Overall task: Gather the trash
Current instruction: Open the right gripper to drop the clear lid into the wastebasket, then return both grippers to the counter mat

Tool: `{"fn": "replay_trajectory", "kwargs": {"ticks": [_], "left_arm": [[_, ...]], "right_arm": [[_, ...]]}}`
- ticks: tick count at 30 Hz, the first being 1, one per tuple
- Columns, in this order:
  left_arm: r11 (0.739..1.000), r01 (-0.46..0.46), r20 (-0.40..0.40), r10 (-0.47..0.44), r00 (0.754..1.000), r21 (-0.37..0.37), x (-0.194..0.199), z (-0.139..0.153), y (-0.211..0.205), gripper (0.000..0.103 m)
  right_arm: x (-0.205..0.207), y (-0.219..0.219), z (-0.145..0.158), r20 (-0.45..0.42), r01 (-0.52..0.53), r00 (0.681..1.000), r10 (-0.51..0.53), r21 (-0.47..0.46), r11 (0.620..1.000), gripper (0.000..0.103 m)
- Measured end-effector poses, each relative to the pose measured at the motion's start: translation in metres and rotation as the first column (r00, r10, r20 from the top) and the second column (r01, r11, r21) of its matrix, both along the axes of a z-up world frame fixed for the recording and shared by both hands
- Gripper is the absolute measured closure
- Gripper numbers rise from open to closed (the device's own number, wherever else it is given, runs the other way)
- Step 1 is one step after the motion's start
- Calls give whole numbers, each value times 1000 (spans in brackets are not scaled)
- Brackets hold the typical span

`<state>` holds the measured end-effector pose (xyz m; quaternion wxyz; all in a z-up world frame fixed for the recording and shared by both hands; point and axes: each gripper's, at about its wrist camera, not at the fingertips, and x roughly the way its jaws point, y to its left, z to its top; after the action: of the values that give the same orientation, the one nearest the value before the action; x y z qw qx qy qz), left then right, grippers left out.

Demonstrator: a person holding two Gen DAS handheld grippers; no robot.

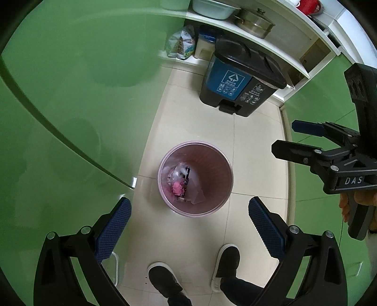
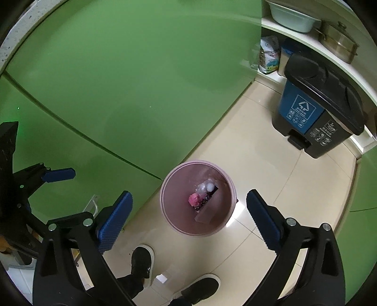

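Observation:
A pink waste bin (image 1: pixel 212 164) (image 2: pixel 179 183) stands on the tiled floor, straight below both grippers. Inside it lie a crumpled pink scrap (image 1: pixel 178 188) (image 2: pixel 193 199), clear plastic wrap (image 1: pixel 175 173) (image 2: pixel 205 187) and a flat cardboard piece (image 2: pixel 203 215). My left gripper (image 1: pixel 188 207) hangs above the bin, open, with nothing between its blue pads. My right gripper (image 2: pixel 189 197) is also open and empty above the bin. The left wrist view shows it from the side, right gripper (image 1: pixel 284 136), with its fingers spread.
A black and blue pedal bin (image 1: pixel 235 80) (image 2: pixel 304 110) stands further back by white shelves holding a steel pot (image 1: pixel 255 22) and a basin (image 1: pixel 212 9). Green cabinet doors (image 1: pixel 70 94) line the left. The person's dark shoes (image 1: pixel 162 275) stand just before the pink bin.

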<state>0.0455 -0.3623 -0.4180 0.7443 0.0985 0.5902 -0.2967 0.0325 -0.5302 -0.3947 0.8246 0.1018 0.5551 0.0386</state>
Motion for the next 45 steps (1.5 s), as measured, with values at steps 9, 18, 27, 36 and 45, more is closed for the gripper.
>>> {"fn": "replay_trajectory", "kwargs": {"ticks": [9,18,27,36,45], "left_arm": [[1000,14,15,-14,1000,-14,-24,64,-8,7],[999,-45,64,47,997,-22,-68,190,19,7],[968,-248,174,251,952,-43,-101,308,104,7],[900,-434,256,430,866,-41,-110,358,218,7],[847,-528,303,520,798,-61,-95,388,323,7]], "right_arm": [[-35,-3,78,-7,34,999,-34,-25,999,7],[-79,16,201,17,-8,1000,9,-25,1000,4],[-96,80,329,135,-178,974,180,-31,984,3],[-69,170,381,232,-323,919,318,-19,946,3],[-37,264,403,269,-388,884,383,-34,921,3]]}}
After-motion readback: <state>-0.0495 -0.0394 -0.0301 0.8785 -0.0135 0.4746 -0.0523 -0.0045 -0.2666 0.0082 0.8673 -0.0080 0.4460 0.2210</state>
